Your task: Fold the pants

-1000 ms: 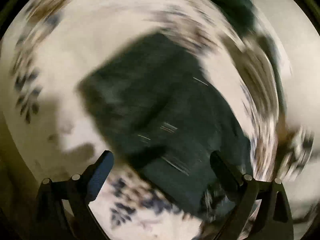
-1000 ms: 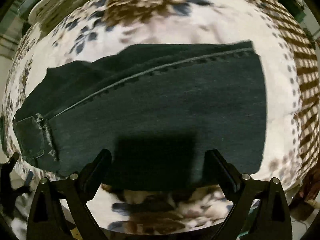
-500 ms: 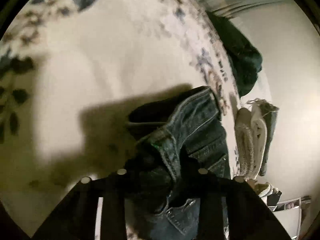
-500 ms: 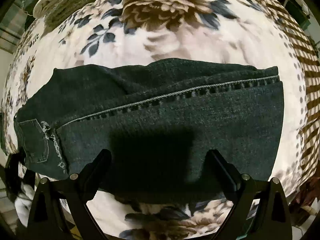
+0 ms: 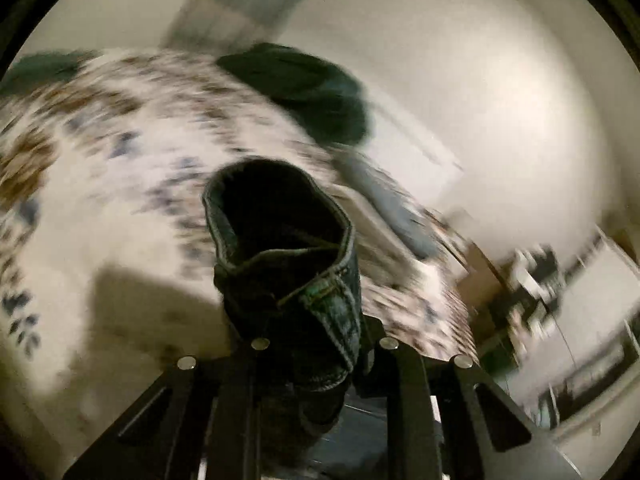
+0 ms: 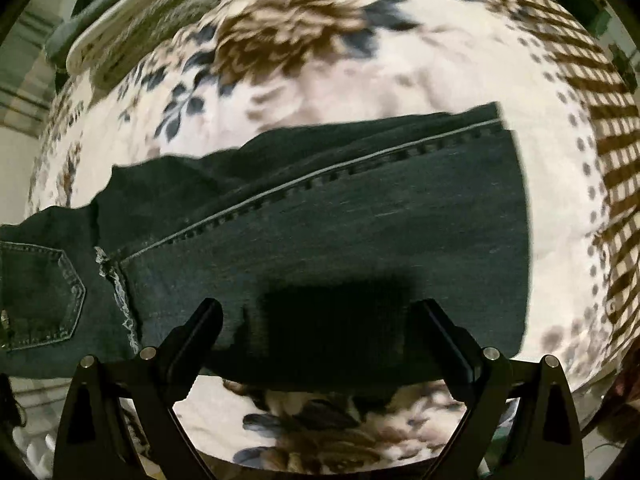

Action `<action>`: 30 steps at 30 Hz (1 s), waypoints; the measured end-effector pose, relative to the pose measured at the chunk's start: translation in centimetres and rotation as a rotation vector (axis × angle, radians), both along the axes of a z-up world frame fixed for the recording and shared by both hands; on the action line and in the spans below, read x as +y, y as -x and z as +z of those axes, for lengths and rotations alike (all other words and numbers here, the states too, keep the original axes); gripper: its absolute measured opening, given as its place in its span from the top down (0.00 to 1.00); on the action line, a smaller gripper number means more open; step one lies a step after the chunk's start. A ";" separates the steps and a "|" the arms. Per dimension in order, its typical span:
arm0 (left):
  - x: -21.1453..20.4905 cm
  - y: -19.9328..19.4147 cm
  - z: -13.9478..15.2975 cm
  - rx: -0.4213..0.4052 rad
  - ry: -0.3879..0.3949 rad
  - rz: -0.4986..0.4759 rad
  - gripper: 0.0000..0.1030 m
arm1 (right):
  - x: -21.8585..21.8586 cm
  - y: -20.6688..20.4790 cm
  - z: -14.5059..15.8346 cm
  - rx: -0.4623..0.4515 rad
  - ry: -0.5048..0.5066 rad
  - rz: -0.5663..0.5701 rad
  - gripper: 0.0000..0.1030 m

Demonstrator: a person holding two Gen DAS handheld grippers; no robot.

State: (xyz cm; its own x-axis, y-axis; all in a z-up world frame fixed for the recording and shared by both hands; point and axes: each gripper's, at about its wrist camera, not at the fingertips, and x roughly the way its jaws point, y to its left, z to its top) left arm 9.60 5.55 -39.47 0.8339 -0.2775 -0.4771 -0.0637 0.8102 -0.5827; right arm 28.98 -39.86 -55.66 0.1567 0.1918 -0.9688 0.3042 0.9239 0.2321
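Pants: your dark denim pants (image 6: pixel 320 248) lie flat along the bed (image 6: pixel 280 72), on its floral blanket, legs stacked, with the hems toward the right and a back pocket (image 6: pixel 36 292) at the far left of the right wrist view.
Left tool: your left tool (image 5: pixel 320 344) is clamped on the waistband (image 5: pixel 332 304), which is bunched between its fingers and lifted off the blanket; the waist opening gapes ahead of it.
Right tool: your right tool (image 6: pixel 320 320) has its fingers spread wide, holding nothing, poised over the near edge of the legs at about mid-length.
Weight: I judge the denim fairly heavy for cloth; the lifted end will likely drag the rest along.
Stiffness: soft enough to drape, yet the thick outer seam (image 6: pixel 320 176) and waistband should resist a sharp crease.
Slip: the weave looks coarse, so it should hold in a firm pinch; the stacked layers may slide on each other.
Where to hold: take the waistband or a hem, through both layers, near a seam; a pinch on the upper layer alone may peel it off.
Surroundings: a dark garment (image 5: pixel 304 88) sits at the far edge of the bed, well apart from the pants.
Blur: the left wrist view is smeared, so fine detail there is uncertain.
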 end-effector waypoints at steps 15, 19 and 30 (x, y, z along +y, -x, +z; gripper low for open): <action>-30.6 -2.1 -7.2 0.195 -0.137 -0.637 0.85 | -18.3 7.0 4.5 -0.033 0.039 -0.200 0.04; -33.2 -3.5 -8.5 0.375 -0.209 -0.656 0.79 | -20.6 7.9 4.4 -0.046 -0.016 -0.230 0.04; -26.9 -1.7 -3.5 0.448 -0.219 -0.600 0.00 | -18.9 3.6 1.9 -0.148 -0.417 -0.188 0.03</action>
